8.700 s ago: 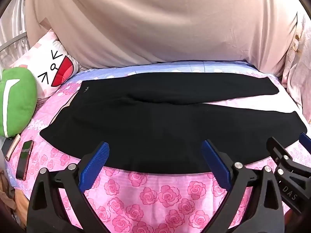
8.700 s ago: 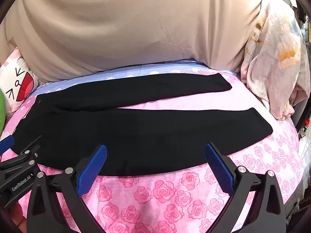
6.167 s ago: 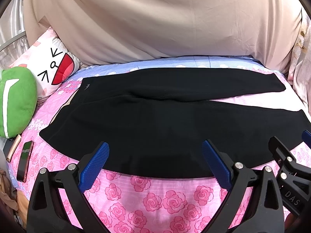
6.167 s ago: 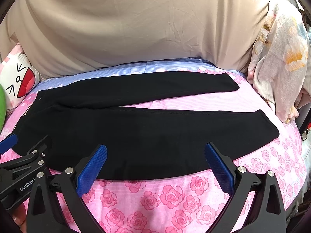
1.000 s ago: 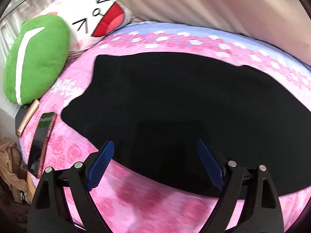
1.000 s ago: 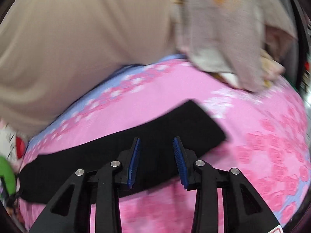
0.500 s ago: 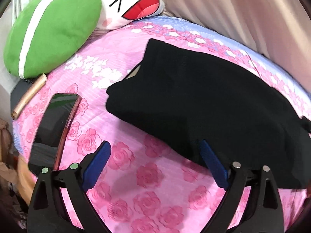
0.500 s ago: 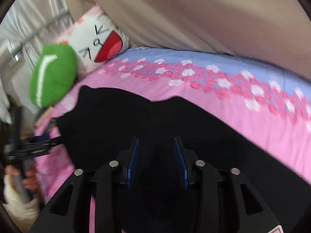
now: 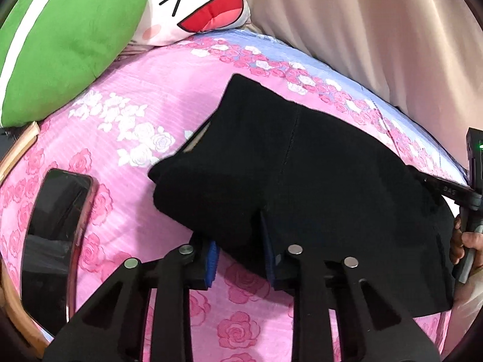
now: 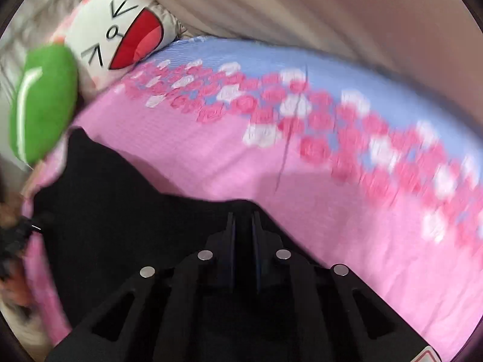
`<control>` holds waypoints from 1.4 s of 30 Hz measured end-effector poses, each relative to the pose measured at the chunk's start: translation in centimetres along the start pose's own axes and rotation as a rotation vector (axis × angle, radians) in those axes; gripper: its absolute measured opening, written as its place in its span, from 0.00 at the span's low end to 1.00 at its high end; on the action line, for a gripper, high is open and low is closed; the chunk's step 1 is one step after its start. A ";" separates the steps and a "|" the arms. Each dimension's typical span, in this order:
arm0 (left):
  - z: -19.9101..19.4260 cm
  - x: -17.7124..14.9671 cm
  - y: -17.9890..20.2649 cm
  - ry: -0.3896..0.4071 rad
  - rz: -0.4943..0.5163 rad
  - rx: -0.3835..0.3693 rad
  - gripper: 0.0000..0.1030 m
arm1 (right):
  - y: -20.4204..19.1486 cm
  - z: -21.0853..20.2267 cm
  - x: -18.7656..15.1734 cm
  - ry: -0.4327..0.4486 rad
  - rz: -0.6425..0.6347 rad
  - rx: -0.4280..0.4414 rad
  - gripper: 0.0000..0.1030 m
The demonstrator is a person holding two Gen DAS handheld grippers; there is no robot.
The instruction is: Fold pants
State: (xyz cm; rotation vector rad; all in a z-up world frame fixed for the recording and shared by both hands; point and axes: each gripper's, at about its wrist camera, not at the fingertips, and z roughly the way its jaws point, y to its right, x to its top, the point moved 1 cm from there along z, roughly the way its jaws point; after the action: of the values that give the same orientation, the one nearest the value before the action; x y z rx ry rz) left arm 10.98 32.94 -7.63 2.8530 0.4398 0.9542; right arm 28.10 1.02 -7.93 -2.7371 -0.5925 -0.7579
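The black pants (image 9: 317, 175) lie folded in a thick stack on the pink rose bedsheet (image 9: 145, 138). My left gripper (image 9: 238, 253) is shut on the near corner of the pants at the waist end. The right gripper (image 9: 446, 193) shows at the right edge of the left wrist view, over the far side of the stack. In the right wrist view my right gripper (image 10: 243, 235) is shut on the black pants (image 10: 126, 211), with cloth between the blue pads. That view is blurred.
A green pillow (image 9: 60, 42) and a white cartoon-face pillow (image 9: 196, 6) lie at the left head of the bed. A black phone (image 9: 51, 232) lies on the sheet by the left edge. A beige curtain (image 9: 377, 36) hangs behind the bed.
My left gripper moved in and closed on the near corner of the pants. My right gripper has carried its pant end over towards the waist side, still shut.
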 end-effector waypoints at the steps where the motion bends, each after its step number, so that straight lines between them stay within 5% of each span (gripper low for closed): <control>1: -0.1 0.3 0.0 0.006 0.003 -0.001 0.20 | 0.2 -0.4 0.7 0.038 0.013 -0.013 0.07; 3: -0.1 0.9 0.1 0.037 0.020 0.053 0.19 | 1.7 -0.8 1.8 0.096 0.090 0.000 0.00; 4: 0.3 1.4 0.1 0.048 0.029 0.086 0.19 | 2.8 -0.7 2.3 0.142 0.121 -0.062 0.00; 5: 1.1 1.7 0.1 0.044 0.039 0.135 0.21 | 3.6 0.1 2.4 0.138 0.132 -0.116 0.00; 7: 1.8 1.8 -0.1 0.022 0.030 0.148 0.22 | 5.3 2.2 1.9 0.038 0.211 -0.057 0.00; 8: 1.5 1.8 -0.1 0.030 0.033 0.146 0.23 | 5.5 1.3 1.4 0.063 0.244 -0.048 0.00; 11: -2.0 1.0 0.1 0.099 0.063 0.147 0.30 | 2.7 -3.9 -0.3 0.184 0.162 -0.043 0.06; 13: -4.2 0.4 0.6 0.149 0.082 0.179 0.34 | 0.1 -5.7 -1.9 0.188 0.110 0.040 0.06; 16: -6.0 0.0 2.0 0.208 0.120 0.244 0.42 | -2.8 -3.6 -3.0 0.102 0.049 0.097 0.02; 18: -6.2 0.0 3.0 0.233 0.134 0.284 0.46 | -3.7 -0.2 -2.3 0.041 0.022 0.020 0.00; 19: -6.2 0.1 3.3 0.233 0.143 0.290 0.46 | -3.6 0.1 -1.3 0.094 0.020 0.007 0.00; 22: -6.7 0.0 4.4 0.226 0.160 0.234 0.53 | -1.9 -0.5 0.9 0.116 0.127 0.009 0.00; 27: -6.4 -1.7 5.4 0.196 0.191 0.190 0.61 | -1.9 -4.8 -3.3 0.135 0.143 0.083 0.01; 30: -5.4 -2.2 8.2 0.165 0.215 0.124 0.61 | -2.2 -1.7 -3.1 0.088 0.109 0.014 0.00; 34: -5.7 -3.3 13.2 0.174 0.286 0.068 0.67 | -0.8 -5.0 -2.2 0.164 0.192 0.005 0.04; 38: -6.0 -5.0 17.8 0.202 0.359 0.071 0.76 | 0.8 -11.9 -6.2 0.275 0.189 -0.073 0.05; 42: -5.8 -6.6 22.2 0.188 0.409 0.045 0.80 | 5.2 -16.2 -13.7 0.262 0.278 -0.126 0.05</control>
State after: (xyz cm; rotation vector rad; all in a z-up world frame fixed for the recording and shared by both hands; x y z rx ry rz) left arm 7.75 9.80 -2.69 2.9659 -0.1211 1.2959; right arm 12.59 -13.28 -2.31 -2.6850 -0.1101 -1.0871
